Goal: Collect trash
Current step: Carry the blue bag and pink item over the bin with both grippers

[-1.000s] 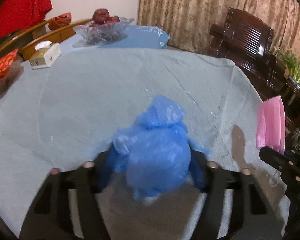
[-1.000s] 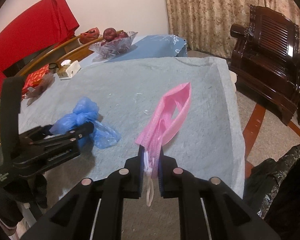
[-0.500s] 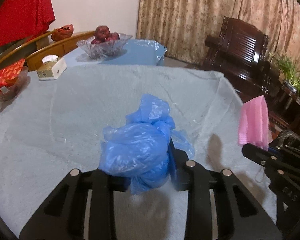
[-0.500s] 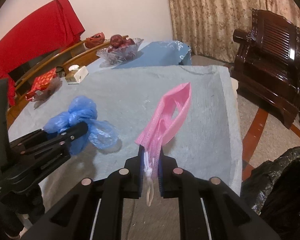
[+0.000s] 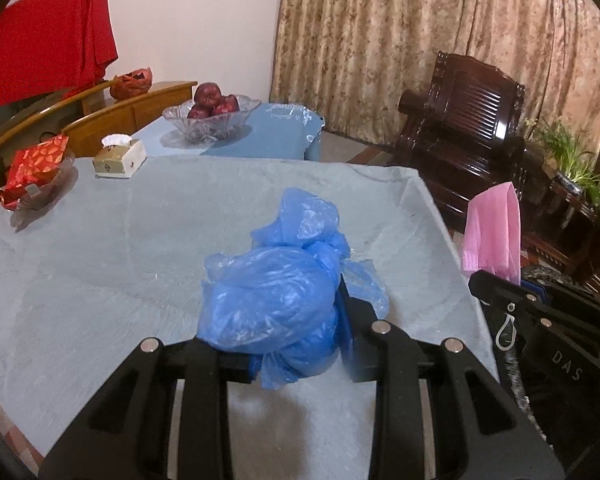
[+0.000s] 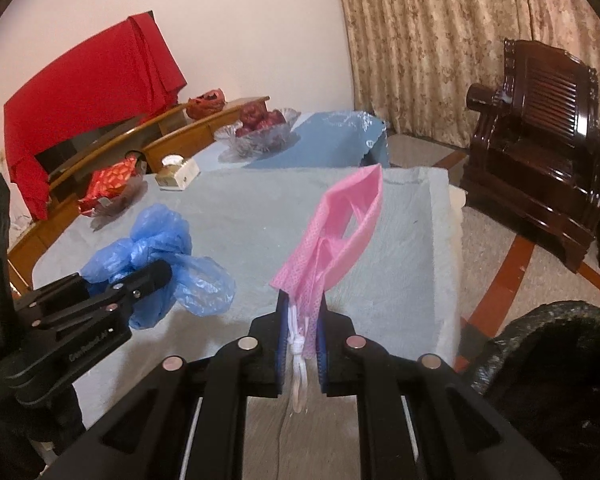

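My left gripper [image 5: 296, 344] is shut on a crumpled blue plastic bag [image 5: 276, 296] and holds it above the near part of the grey-clothed table [image 5: 100, 240]. The bag also shows in the right wrist view [image 6: 156, 264], held by the left gripper [image 6: 152, 280]. My right gripper [image 6: 300, 344] is shut on a pink face mask [image 6: 340, 232], which stands up from the jaws with its white ear loop hanging down. The mask also shows in the left wrist view [image 5: 492, 232]. A black trash bag [image 6: 560, 364] sits open at the lower right, beside the table.
At the table's far left are a tissue box [image 5: 120, 156], a red snack packet in a glass dish [image 5: 36, 176] and a glass bowl of red fruit [image 5: 212, 116]. A dark wooden armchair [image 5: 468, 128] stands right of the table. A potted plant [image 5: 572, 160] is beyond it.
My left gripper closed on the blue bag and lifted it off the table, drawing back. My right gripper, holding the pink mask, rose and drew back slightly.
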Demonstrator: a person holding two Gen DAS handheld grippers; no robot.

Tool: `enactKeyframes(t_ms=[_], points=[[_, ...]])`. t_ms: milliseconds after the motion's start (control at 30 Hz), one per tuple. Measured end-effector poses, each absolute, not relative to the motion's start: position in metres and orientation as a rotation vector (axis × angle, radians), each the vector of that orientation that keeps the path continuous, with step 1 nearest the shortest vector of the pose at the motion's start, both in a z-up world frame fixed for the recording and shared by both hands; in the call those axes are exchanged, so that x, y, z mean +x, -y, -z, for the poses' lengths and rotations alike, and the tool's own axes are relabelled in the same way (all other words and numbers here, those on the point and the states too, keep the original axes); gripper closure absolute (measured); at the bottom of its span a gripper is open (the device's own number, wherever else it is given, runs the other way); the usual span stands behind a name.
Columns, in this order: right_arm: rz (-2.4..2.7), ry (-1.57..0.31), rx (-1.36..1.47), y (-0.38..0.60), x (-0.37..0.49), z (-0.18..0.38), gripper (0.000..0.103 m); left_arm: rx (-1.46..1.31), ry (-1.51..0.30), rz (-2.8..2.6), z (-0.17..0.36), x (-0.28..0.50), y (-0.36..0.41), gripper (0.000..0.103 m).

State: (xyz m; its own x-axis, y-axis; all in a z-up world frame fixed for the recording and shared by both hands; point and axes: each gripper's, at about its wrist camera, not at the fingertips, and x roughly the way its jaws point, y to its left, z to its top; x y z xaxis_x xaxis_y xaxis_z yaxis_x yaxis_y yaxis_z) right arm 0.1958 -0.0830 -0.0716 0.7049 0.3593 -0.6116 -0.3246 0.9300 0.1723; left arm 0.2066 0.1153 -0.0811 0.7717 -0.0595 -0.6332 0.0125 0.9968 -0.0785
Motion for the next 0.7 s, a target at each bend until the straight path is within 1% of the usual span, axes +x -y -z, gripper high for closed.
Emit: enactKeyframes(t_ms=[367,700], points=[[-0.381,-0.639,0.029,0.109,0.15,0.038,0.091,-0.078,-0.644,0.091,0.048,0.168,-0.082,0.074],[-0.318,-0.593,0.041,0.155,0.103,0.018,0.091,-0.05,-0.607,0.18,0.032,0.138,-0.028,0.074]])
